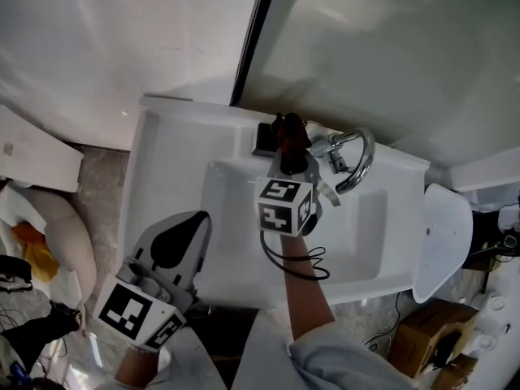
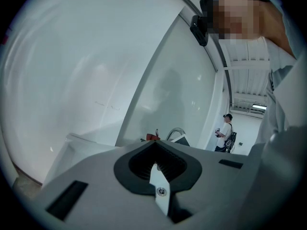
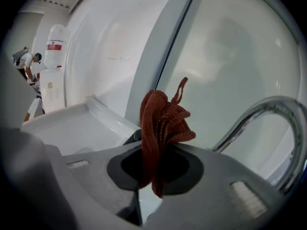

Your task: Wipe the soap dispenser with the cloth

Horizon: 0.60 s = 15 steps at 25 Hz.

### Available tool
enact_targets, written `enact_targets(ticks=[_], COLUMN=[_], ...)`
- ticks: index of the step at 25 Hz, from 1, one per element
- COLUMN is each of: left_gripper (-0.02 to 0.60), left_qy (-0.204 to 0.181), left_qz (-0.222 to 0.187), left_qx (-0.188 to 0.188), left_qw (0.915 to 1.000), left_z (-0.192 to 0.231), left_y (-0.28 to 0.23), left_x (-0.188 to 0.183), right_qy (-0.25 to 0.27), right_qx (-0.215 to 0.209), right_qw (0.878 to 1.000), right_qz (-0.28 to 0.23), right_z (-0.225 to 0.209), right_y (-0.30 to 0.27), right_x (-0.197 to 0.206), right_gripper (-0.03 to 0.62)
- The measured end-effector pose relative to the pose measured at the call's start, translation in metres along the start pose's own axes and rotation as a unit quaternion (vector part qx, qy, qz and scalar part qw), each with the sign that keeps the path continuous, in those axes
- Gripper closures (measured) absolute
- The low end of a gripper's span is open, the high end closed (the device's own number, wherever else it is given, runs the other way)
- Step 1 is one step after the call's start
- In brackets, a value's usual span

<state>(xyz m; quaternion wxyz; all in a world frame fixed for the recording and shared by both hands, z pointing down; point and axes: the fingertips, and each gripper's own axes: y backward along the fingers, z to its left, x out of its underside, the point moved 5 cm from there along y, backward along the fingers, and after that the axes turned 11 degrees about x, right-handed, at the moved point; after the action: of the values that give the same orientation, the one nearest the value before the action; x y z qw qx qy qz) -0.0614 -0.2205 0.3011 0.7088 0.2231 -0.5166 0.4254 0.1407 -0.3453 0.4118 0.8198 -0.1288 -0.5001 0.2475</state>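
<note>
In the head view a black soap dispenser (image 1: 265, 137) stands on the back ledge of a white sink (image 1: 166, 169). My right gripper (image 1: 290, 154) reaches over the basin right beside the dispenser, shut on a bunched red cloth (image 1: 289, 133). In the right gripper view the cloth (image 3: 160, 121) sticks up out of the closed right gripper (image 3: 156, 153), and a dark edge of the dispenser (image 3: 134, 136) shows just behind the left jaw. My left gripper (image 1: 185, 227) hangs back over the sink's near-left corner, shut and empty. Its own view confirms this (image 2: 156, 153).
A curved chrome faucet (image 1: 358, 158) rises just right of the cloth and also shows large in the right gripper view (image 3: 268, 116). White wall panels stand behind the sink. A white lid (image 1: 443, 238) and a cardboard box (image 1: 426, 335) lie to the right, bags (image 1: 49, 234) to the left.
</note>
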Motion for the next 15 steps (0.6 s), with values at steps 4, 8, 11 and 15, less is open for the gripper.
enact_targets(ticks=[4,8,11,15], left_gripper=[0.577,0.577,0.577,0.577], left_qy=[0.004,0.004,0.005,0.005], left_qz=[0.003,0.006,0.007,0.006], left_qx=[-0.001,-0.004,-0.004,0.003], left_qw=[1.0,1.0,1.0,1.0], left_z=[0.0,0.001,0.003,0.003], left_y=[0.0,0.001,0.0,-0.001], left_x=[0.001,0.001,0.003,0.003], right_qy=[-0.03,-0.038,-0.04,-0.046], right_qx=[-0.022,-0.033,-0.049,-0.078], right_qw=[0.998,0.995,0.992,0.989], right_qz=[0.046,0.083,0.106,0.119], right_z=[0.011,0.019,0.028,0.037], right_y=[-0.009,-0.013,-0.015,-0.006], right_x=[0.029,0.056,0.073,0.089], right_gripper=[0.539,0.539,0.539,0.539])
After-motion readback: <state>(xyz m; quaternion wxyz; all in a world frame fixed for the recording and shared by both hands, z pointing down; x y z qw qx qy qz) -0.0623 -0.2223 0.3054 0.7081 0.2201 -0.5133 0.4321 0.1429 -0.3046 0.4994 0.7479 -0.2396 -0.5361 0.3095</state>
